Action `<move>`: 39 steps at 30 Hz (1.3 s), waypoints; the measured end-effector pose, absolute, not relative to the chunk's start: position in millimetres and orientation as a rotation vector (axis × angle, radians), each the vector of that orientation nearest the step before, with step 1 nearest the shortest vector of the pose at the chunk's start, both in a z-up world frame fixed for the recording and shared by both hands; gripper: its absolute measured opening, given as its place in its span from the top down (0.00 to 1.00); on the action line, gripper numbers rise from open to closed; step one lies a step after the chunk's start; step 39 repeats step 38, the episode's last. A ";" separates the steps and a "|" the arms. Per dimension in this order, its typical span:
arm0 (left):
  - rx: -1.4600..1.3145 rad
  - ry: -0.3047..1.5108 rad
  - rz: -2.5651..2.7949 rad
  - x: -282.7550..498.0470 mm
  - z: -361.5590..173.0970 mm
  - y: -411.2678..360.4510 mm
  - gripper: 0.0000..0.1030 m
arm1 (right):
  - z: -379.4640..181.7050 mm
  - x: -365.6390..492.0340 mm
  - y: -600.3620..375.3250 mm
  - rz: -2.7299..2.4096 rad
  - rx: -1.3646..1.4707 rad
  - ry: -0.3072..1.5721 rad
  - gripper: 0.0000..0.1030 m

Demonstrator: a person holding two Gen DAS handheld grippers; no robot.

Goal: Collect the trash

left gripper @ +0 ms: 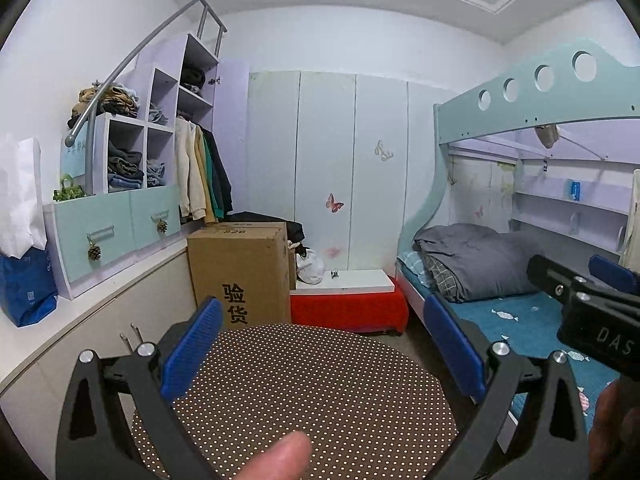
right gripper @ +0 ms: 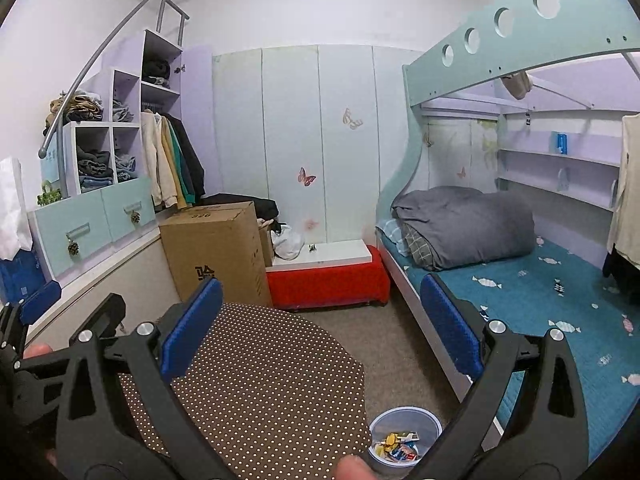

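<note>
Above dotted table (right gripper: 256,380) | both grippers' fingers spread, empty | cardboard box (left gripper: 240,268) "验货", "926" | right gripper (left gripper: 592,292) "DAS"

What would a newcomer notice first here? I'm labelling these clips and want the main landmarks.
Probably the brown polka-dot table low in the middle, framed by the open blue-padded right tool. Next, the small bin of colourful wrappers on the floor beside the table, and the teal bunk bed on the right.
</note>
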State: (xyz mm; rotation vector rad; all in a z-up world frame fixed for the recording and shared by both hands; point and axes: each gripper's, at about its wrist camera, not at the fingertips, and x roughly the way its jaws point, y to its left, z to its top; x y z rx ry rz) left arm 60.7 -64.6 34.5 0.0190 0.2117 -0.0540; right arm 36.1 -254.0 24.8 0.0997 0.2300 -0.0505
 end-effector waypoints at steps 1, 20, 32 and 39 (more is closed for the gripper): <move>0.021 0.211 -0.053 60.7 34.5 -64.7 0.04 | 25.0 36.1 -253.4 -0.050 0.100 0.230 0.06; 0.020 0.203 -0.053 58.8 33.2 -63.4 0.05 | 25.9 34.1 -253.4 -0.044 0.105 0.227 0.06; 0.011 0.209 -0.046 58.9 30.8 -64.9 0.04 | 25.5 33.2 -254.0 -0.039 0.104 0.228 0.06; 0.014 0.227 -0.037 62.2 28.8 -67.0 0.04 | 25.8 33.5 -254.1 -0.038 0.104 0.228 0.06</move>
